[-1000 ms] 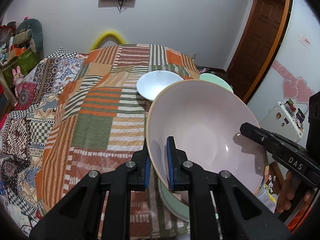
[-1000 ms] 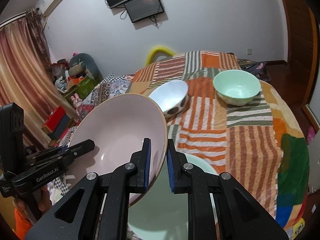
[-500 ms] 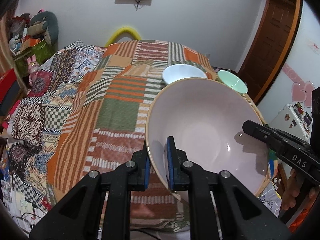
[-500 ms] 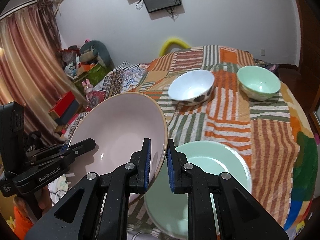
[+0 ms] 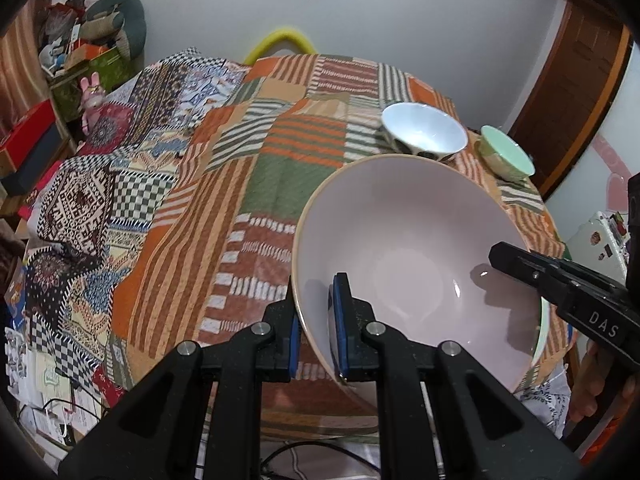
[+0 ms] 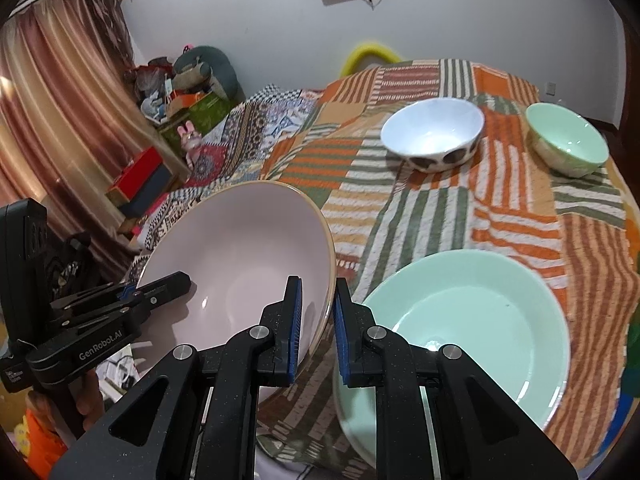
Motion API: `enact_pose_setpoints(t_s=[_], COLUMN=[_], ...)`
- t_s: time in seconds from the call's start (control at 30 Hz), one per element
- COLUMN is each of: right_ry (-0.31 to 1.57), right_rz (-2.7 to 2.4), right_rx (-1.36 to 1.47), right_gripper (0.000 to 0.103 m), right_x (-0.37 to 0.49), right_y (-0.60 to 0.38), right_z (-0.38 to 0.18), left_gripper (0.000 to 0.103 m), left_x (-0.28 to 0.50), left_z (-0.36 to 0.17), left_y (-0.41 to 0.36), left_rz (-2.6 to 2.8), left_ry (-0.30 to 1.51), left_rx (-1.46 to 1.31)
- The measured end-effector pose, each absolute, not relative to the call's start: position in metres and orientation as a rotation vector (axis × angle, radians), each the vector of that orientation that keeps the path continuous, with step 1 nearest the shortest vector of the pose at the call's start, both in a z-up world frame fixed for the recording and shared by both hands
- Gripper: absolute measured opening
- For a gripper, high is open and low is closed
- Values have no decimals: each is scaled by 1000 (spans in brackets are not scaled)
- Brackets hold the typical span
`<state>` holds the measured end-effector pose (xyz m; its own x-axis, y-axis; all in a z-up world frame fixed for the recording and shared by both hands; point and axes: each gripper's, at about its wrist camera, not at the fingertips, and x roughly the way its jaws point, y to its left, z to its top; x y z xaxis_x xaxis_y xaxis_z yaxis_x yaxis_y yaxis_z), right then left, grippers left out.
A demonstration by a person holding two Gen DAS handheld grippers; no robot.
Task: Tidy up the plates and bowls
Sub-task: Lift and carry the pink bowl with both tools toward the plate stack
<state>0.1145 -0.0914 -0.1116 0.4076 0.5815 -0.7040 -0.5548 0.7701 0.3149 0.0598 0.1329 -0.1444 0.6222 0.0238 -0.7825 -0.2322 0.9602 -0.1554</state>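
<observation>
Left wrist view: the left gripper [image 5: 316, 320] pinches the near rim of a large pink bowl [image 5: 416, 272], 1 blue pad inside the bowl and 1 outside. The bowl is tilted and held above the near edge of a table covered with a striped patchwork cloth [image 5: 280, 184]. At the right, the right gripper [image 5: 560, 292] clamps the opposite rim, with part of a hand [image 5: 600, 384] below it. Farther back on the cloth sit a white bowl [image 5: 424, 132] and, just to its right, a small green bowl [image 5: 508, 154].

Right wrist view: the right gripper [image 6: 316, 320] is pressed onto the pink bowl's [image 6: 240, 264] right rim, which passes between its 2 blue pads. The left gripper [image 6: 160, 288] holds the bowl's far left side. Beside the pink bowl, to the right, a large pale green plate [image 6: 480, 312] lies on the cloth [image 6: 440, 208] at the table's near edge. The white bowl [image 6: 432, 132], spotted on its outside, and the small green bowl [image 6: 568, 140] stand apart near the far edge.
</observation>
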Motion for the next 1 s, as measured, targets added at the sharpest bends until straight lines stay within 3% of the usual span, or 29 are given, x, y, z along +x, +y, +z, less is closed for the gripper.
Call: enact_pose_setpoints(t_s=[1.0], right_ry=[1061], right_rz=[714], right_rx=[-100], right_gripper=[14], right_x=[134], right_y=[-44], right_z=[-166], left_gripper=[14], left_x=[78], left_z=[-218], left_y=[174], left_rz=[212], left_ry=[995], left_rx=[-334])
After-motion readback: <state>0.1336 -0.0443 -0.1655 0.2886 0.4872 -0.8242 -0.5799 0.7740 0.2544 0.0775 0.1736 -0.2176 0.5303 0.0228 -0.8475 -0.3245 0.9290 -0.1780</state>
